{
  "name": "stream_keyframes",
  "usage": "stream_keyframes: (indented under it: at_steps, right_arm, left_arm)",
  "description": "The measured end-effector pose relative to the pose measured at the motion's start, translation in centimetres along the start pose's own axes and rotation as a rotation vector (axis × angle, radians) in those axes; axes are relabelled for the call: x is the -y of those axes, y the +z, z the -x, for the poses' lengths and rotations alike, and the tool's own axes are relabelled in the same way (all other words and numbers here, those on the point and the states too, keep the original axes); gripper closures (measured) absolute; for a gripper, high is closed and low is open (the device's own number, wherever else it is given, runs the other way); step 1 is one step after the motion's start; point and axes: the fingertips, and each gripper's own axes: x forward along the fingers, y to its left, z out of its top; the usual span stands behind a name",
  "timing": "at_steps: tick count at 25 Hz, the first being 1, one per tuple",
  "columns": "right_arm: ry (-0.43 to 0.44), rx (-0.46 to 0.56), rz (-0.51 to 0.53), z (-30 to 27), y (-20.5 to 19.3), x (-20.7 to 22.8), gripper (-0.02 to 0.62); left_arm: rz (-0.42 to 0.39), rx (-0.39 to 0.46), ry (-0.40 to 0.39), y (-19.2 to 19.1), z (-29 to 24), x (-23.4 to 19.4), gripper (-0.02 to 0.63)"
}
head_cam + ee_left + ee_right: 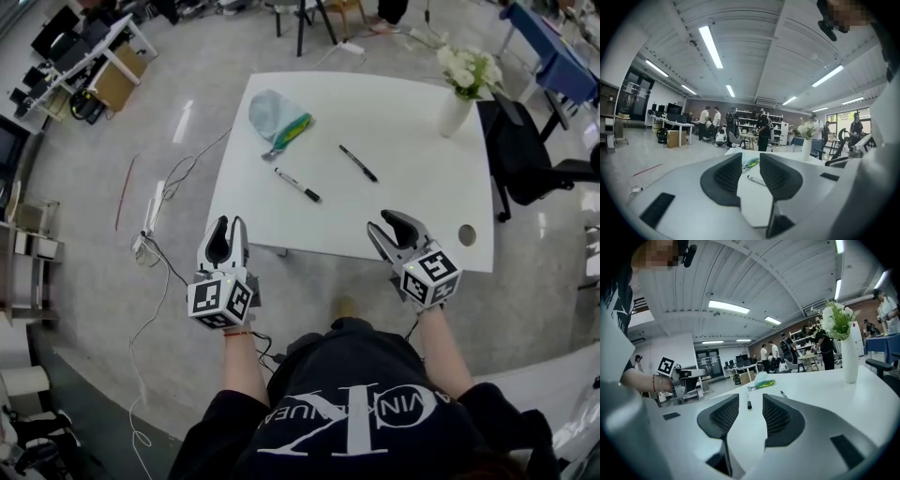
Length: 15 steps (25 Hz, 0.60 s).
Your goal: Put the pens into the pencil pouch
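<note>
Nearest the person, two hand-held grippers are seen, each with its jaws standing apart and nothing gripped between them. The left gripper (pixel 232 226) is held just off the near left corner of the white rectangular table (pixel 412 216), over the floor, while the right gripper (pixel 385 223) is held over the table's near edge, to the right. Two pens are counted on the tabletop, lying apart from each other and both outside the pouch. A white-barrelled pen with black ends (pixel 297 185) is found left of centre, and a slim, all-black pen (pixel 357 162) is placed slightly farther and to its right; both are angled the same way. One pencil pouch is counted: a pale blue, soft, rounded pouch (pixel 270 112) with a green-and-yellow patch at its near right end, laid flat by the far left part of the table, beyond the white pen. At the far right corner one white vase holding white flowers (pixel 455 111) is stood upright.
</note>
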Motion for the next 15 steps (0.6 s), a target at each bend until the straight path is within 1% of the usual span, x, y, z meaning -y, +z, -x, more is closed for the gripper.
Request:
stream_keyframes:
  at_steps: [8, 15]
  right_arm:
    - [0.048, -0.053, 0.017, -1.5, -0.7, -0.8, 0.43]
    - [0.062, -0.114, -0.001, -3.3, -2.1, -1.2, 0.442]
  left_arm:
    - [0.012, -0.008, 0.007, -0.4, -0.5, -0.1, 0.505]
    - [0.027, -0.065, 0.015, -2.7, 0.0, -0.9, 0.505]
